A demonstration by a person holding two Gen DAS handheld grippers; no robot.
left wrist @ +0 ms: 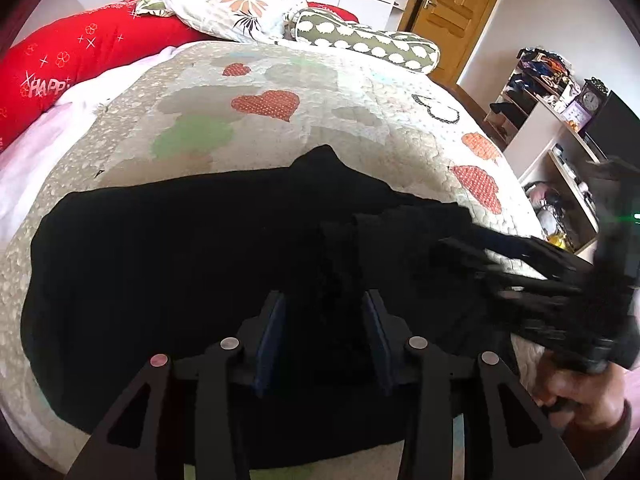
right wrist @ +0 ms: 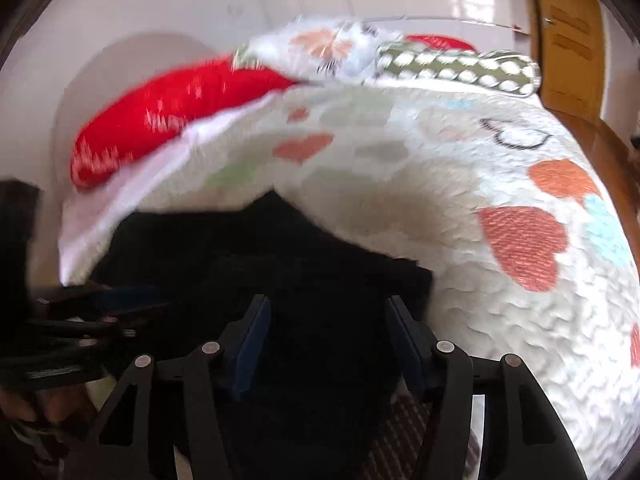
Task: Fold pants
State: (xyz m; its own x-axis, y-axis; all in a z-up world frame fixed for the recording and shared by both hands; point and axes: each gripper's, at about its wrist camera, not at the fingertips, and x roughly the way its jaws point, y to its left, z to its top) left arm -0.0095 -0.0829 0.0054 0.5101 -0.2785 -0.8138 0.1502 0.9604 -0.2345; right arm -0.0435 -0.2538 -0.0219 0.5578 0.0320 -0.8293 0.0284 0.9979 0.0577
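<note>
1. Fingers of left gripper [left wrist: 325, 312] spread apart, blue pads [left wrist: 269, 338] either side of a raised fold of black pants [left wrist: 168, 264]; no visible clamp.
2. Right gripper [right wrist: 327, 320] likewise spread, hovering low over the pants on the quilt [right wrist: 460, 200].
3. Left view only: shelf [left wrist: 560, 128], clock [left wrist: 591, 98], door [left wrist: 456, 8].
4. Right view blurred.
5. Quilt puckered, heart patches; red pillow [left wrist: 60, 64].
</note>
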